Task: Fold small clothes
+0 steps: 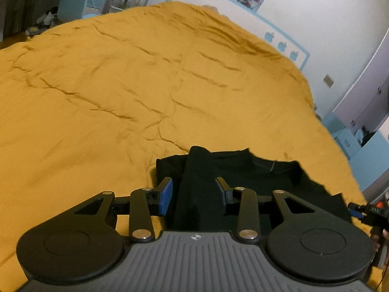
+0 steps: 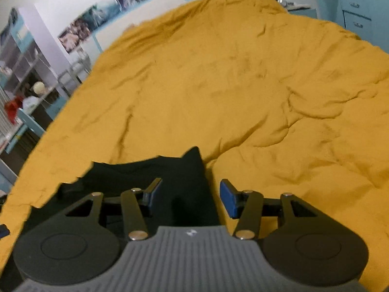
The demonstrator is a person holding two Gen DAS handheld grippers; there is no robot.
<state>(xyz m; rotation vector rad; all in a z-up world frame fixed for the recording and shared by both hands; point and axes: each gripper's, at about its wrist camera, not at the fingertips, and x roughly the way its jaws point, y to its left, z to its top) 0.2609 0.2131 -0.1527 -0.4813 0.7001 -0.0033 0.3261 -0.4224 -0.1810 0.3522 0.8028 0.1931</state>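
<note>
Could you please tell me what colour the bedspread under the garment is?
The bedspread is plain mustard yellow, clearest in the left wrist view.

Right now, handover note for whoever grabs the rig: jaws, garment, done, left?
Left gripper: jaws open, nothing held, poised over the black garment near its left folded-in strip.
Right gripper: jaws open, empty, over the same garment's right edge.
Garment lies at the near edge of the mustard bedspread, collar pointing away.
Done: a strip along one side looks folded inward; whether both sides are in is hard to tell on the dark cloth.
Left: probably fold it across its length, then set it aside.
</note>
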